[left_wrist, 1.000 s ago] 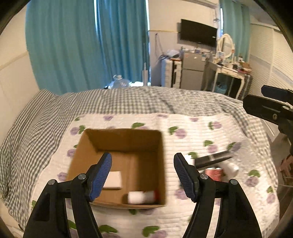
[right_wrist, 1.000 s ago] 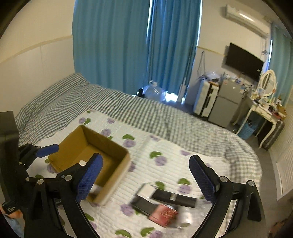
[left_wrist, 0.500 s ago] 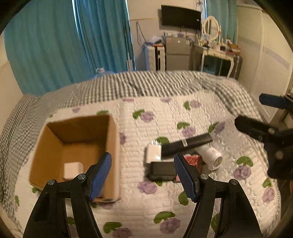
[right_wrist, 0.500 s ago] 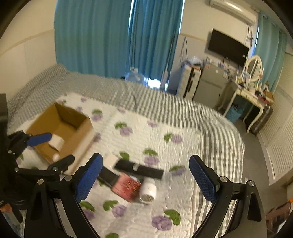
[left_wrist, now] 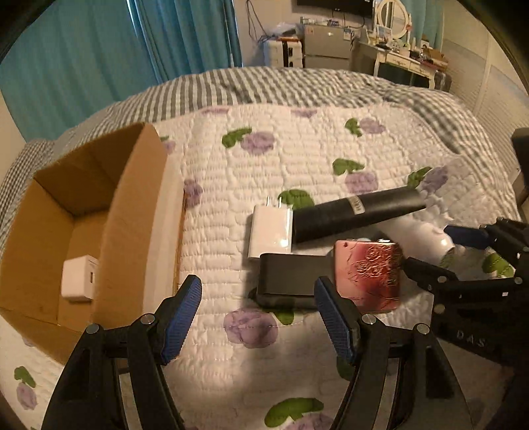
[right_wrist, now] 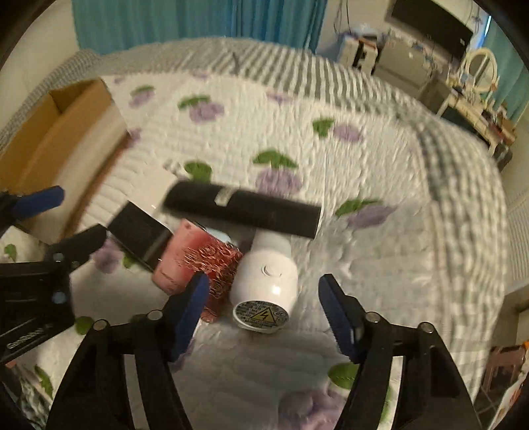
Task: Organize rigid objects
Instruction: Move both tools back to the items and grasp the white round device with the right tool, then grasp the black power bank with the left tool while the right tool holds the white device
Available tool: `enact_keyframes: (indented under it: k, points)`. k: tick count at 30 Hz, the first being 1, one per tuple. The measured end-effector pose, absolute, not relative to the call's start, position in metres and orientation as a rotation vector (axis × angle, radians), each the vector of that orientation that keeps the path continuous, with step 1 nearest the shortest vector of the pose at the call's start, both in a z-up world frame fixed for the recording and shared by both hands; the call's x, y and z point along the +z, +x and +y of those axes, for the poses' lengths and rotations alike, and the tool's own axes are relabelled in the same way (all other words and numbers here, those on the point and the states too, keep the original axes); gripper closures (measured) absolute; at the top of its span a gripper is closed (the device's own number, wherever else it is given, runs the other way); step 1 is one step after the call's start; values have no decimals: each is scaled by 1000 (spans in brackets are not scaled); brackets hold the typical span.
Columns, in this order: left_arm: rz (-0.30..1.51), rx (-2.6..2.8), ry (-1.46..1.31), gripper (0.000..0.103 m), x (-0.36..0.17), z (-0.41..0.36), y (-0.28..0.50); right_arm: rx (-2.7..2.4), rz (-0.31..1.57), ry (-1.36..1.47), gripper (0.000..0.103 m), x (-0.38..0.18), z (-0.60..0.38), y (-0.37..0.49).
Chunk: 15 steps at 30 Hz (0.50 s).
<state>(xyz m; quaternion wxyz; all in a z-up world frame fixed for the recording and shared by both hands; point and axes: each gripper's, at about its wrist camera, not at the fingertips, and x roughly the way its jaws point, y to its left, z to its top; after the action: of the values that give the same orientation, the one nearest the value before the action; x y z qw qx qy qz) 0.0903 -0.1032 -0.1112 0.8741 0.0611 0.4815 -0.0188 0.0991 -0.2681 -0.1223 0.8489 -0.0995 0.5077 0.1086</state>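
A pile lies on the flowered quilt: a white charger (left_wrist: 271, 231), a long black bar (left_wrist: 357, 215), a flat black device (left_wrist: 287, 281), a pink-red case (left_wrist: 367, 274) and a white cylinder (right_wrist: 267, 274). My left gripper (left_wrist: 258, 307) hangs open just in front of the flat black device, holding nothing. My right gripper (right_wrist: 263, 284) is low over the pile and its jaws are closing. The white cylinder lies between them, with gaps still showing at both pads. An open cardboard box (left_wrist: 82, 215) stands to the left with a white cube (left_wrist: 79, 279) inside.
The quilt (left_wrist: 297, 149) lies on a grey checked bed. Teal curtains (left_wrist: 99, 49) hang behind it, and a dresser with a mirror (left_wrist: 393, 20) stands at the far right. My left gripper (right_wrist: 69, 218) shows at the left edge of the right wrist view.
Both grippers have come down toward the pile. The left view has swung from the box to the objects. The right jaws have narrowed around the white cylinder.
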Motion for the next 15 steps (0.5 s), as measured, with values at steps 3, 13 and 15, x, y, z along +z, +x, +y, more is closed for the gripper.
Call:
enact_keyframes:
  k: [3, 13, 15]
  points:
    - [1024, -46, 124, 29, -121, -103, 94, 227, 1123, -186, 42, -137, -269, 105]
    - [1078, -117, 100, 29, -135, -113, 94, 237, 1101, -193, 59, -131, -273, 98]
    - [1084, -120, 103, 29, -138, -116, 97, 229, 1075, -210, 59, -123, -274, 93]
